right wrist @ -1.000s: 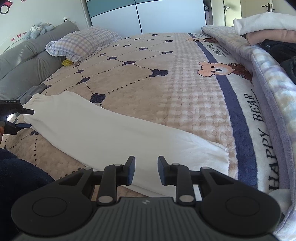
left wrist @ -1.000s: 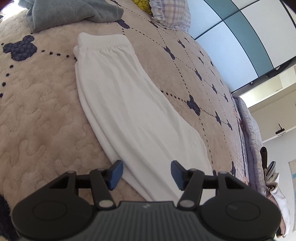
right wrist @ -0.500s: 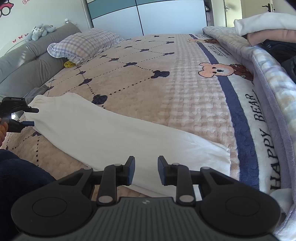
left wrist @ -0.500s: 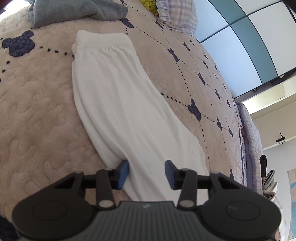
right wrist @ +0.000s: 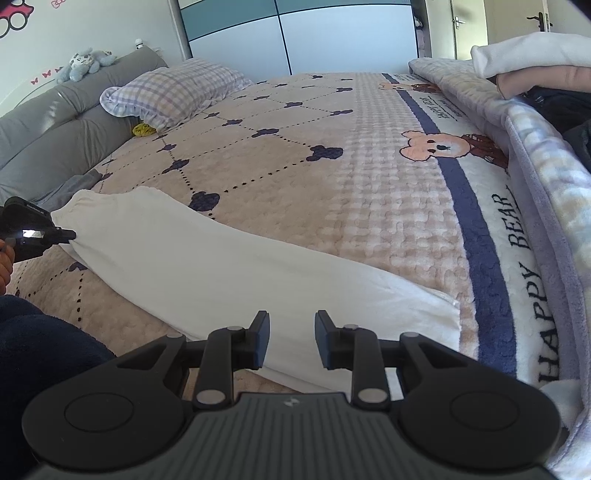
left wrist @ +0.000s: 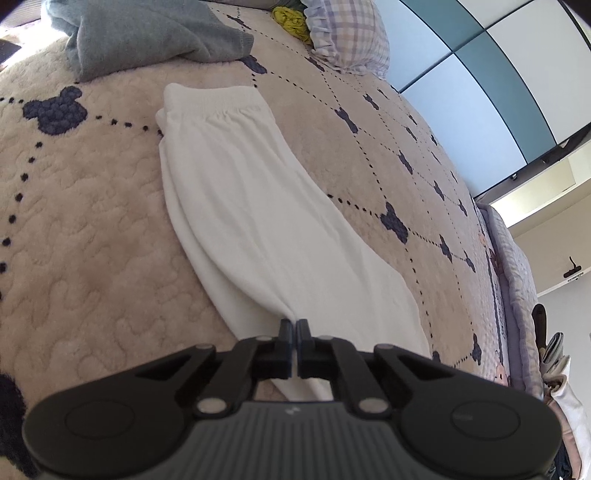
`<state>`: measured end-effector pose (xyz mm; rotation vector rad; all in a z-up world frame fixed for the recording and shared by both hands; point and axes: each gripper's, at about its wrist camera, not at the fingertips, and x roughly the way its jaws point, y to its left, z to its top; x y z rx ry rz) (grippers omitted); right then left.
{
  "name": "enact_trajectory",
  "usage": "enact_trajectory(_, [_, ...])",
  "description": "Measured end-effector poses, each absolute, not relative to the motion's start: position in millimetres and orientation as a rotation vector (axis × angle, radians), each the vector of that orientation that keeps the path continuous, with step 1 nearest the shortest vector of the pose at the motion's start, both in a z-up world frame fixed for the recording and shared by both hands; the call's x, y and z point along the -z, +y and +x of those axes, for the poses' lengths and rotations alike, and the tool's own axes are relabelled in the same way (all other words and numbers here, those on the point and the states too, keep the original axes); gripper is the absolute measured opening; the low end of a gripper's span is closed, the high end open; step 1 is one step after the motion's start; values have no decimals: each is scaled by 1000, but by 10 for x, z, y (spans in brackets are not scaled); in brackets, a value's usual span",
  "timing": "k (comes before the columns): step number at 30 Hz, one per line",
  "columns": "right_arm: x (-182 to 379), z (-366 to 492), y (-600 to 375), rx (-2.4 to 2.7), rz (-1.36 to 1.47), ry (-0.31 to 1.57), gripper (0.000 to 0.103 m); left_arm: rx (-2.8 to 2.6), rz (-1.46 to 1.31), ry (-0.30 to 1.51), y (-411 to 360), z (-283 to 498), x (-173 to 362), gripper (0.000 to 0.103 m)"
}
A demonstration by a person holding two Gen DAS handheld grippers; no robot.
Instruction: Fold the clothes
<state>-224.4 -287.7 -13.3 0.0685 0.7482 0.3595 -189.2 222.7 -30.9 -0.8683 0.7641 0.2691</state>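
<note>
With the left gripper [left wrist: 293, 329] pinched shut on a thin pucker of the long white folded trousers [left wrist: 258, 221] lying mid-frame on the beige quilted bed [left wrist: 85, 258], and the right gripper [right wrist: 291, 339] gaping above the other end without touching, lifting could slip layers.

White trousers [left wrist: 266, 221]: near end hidden beneath left gripper [left wrist: 294, 328] body. Grey garment [left wrist: 147, 33]: cut by top edge. Person's hand [right wrist: 5, 258]: cropped at left edge.
</note>
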Motion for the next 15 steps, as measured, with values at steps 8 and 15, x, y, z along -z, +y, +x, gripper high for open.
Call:
enact_trajectory(8, [135,-2265,-2884,-363,70,746,29,-287,-834,759,2183,-2024,295,1])
enact_trajectory(15, [151,-2263,-2883,-365,77,746,29,-241,-832,793,2175,-1940,391,2])
